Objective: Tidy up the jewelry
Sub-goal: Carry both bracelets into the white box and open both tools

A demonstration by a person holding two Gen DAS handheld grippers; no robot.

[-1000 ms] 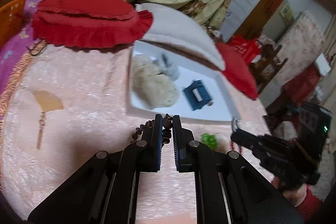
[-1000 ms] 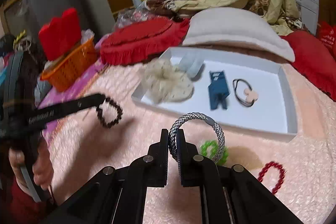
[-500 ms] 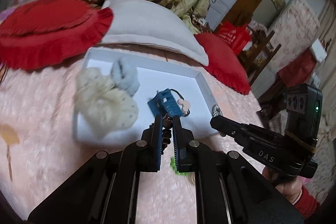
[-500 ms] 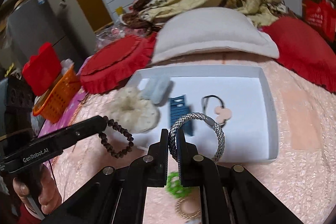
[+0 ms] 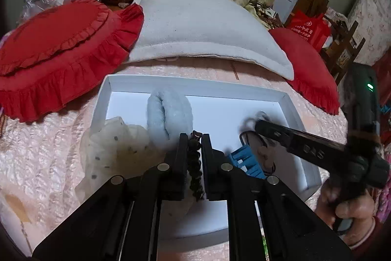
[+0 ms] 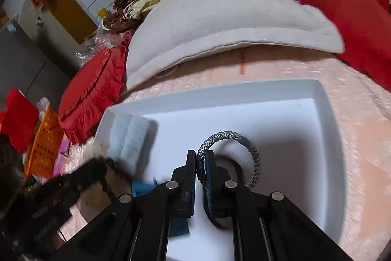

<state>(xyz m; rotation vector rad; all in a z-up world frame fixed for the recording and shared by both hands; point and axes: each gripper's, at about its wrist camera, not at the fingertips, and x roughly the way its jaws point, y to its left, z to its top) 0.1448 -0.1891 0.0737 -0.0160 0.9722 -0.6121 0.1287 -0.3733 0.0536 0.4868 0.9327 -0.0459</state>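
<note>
My left gripper (image 5: 194,136) hangs over the white tray (image 5: 195,85). A brown bead bracelet (image 5: 194,163) sits between its pads, and the jaws are opening. My right gripper (image 6: 200,153) is shut on a grey braided hair tie (image 6: 229,135) above the tray's (image 6: 327,129) right half. Each gripper shows blurred in the other's view: the right gripper (image 5: 259,125) and the left gripper (image 6: 97,168). In the tray lie a blue-grey scrunchie (image 5: 168,114), a cream scrunchie (image 5: 114,146), a blue clip (image 5: 246,160) and a black hair tie with a pink charm (image 5: 266,158).
The tray rests on a pink bedspread (image 5: 44,151). A red frilled cushion (image 5: 61,45), a white pillow (image 5: 200,28) and a second red cushion (image 5: 305,65) crowd its far side. An orange basket (image 6: 45,146) stands at the left.
Both grippers travelled forward from the bedspread to above the tray, carrying the bead bracelet and the grey hair tie. The green and red bracelets dropped out of view.
</note>
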